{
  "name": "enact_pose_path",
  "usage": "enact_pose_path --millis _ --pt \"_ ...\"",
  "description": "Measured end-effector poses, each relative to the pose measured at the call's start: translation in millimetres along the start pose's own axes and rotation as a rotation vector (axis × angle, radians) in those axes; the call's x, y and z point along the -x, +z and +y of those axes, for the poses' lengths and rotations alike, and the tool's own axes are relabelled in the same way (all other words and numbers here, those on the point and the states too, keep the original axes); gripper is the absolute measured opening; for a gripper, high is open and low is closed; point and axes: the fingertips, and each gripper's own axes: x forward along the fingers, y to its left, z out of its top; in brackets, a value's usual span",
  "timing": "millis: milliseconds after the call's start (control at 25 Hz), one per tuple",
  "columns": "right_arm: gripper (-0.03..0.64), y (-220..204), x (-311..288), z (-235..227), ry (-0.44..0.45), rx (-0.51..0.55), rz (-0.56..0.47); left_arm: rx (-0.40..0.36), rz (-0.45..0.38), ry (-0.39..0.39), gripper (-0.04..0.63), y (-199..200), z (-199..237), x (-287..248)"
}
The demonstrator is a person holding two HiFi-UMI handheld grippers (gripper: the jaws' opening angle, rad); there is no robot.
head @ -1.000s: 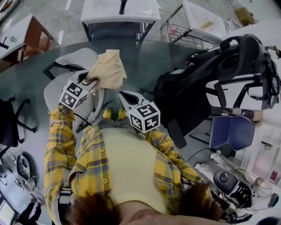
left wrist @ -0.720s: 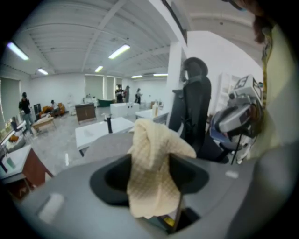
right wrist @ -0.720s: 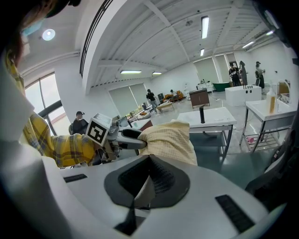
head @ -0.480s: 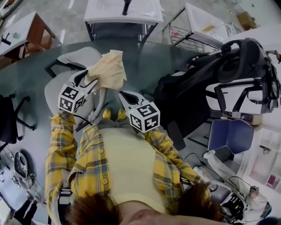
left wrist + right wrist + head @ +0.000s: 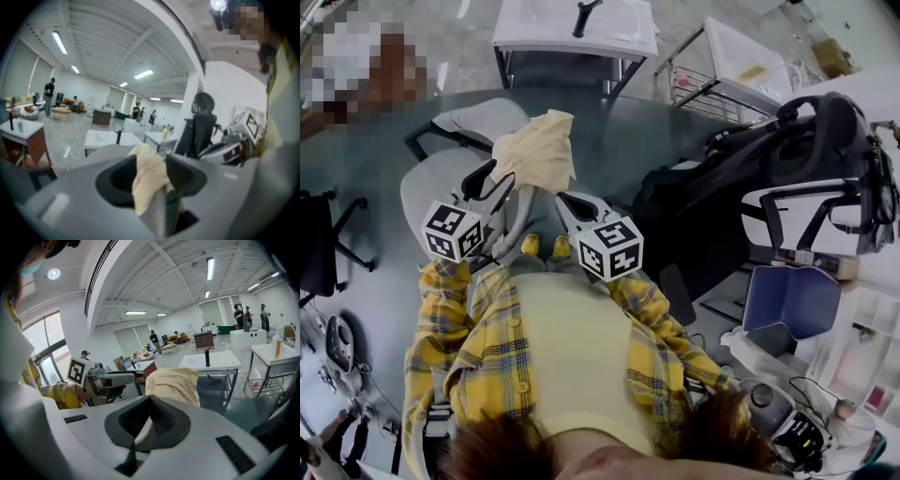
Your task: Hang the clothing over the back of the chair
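The cream clothing point(image 5: 536, 150) sits bunched at the tip of the left tongs point(image 5: 500, 178), just right of the grey chair point(image 5: 473, 120). The left tongs stand wide, and their jaws have just been closing. The left gripper view shows the cloth lying between them with dark gaps on either side, so I judge it draped there rather than pinched. The right tongs point(image 5: 569, 200) wait near and to the right of the cloth, jaws together on nothing. Whether the cloth already touches the chair back I cannot tell.

The step in hand looks like taking a hold on the cloth ahead of the hanging. Next, the left tongs need to bite firmly and then carry the cloth left, over the top edge of the chair back. The right tongs are free to spread a fold so the cloth hangs down both sides.
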Motion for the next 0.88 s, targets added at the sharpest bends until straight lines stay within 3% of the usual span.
enact_pose_path --millis 200,360,480,560,760,880 --pt "0.012 4 -3 4 0.001 0.015 -0.007 0.075 -0.055 0.012 0.192 11 -7 11" --pt "0.012 6 -4 6 0.003 0.024 -0.014 0.199 -0.174 0.061 0.075 25 -4 28" --pt "0.012 7 -3 6 -0.003 0.027 -0.018 0.303 -0.231 0.051 0.048 29 -7 36" --pt "0.014 8 -4 6 -0.006 0.031 -0.019 0.32 -0.208 0.083 0.034 24 -7 38" --pt "0.013 10 -4 8 -0.018 0.045 -0.031 0.259 -0.045 0.253 0.01 -1 -2 39" --pt "0.012 12 -4 9 -0.021 0.047 -0.037 0.243 -0.004 0.274 0.008 -8 -4 40"
